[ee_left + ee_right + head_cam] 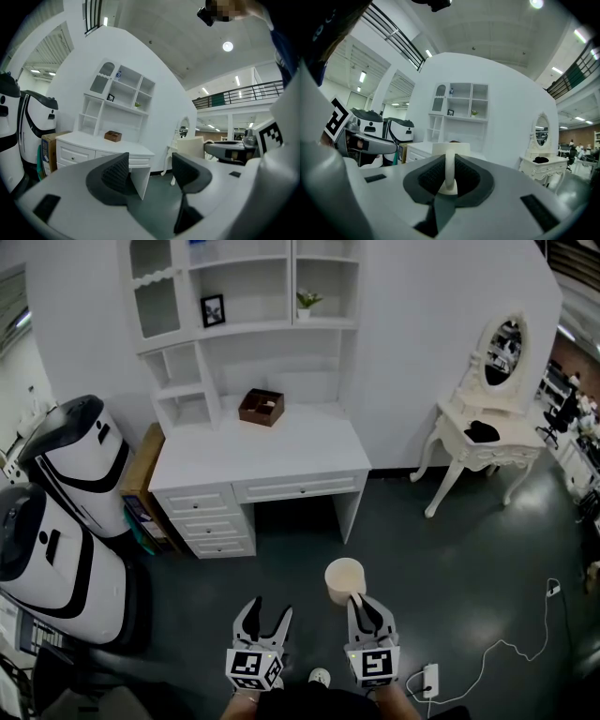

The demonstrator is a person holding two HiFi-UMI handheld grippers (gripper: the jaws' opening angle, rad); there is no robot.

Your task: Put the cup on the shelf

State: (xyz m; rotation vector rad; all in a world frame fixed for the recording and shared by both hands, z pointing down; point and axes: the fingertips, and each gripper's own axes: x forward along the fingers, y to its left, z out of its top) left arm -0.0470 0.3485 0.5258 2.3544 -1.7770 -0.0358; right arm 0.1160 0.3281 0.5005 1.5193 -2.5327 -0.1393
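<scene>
The right claw point(364, 604) pinches the cup point(343, 578) by its handle point(449, 171). The left claw point(263, 617) stands spread beside it.

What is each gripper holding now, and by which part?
The right gripper holds the cup by its handle, jaws closed on it. The left gripper is open and holds nothing.

You held the cream cup point(345, 579) upright, mouth open to the top, its handle point(449, 173) pinched between the jaws of your right gripper point(365, 607). The white shelf point(251, 296) stood well apart at eleven o'clock, above the counter point(281, 444).
</scene>
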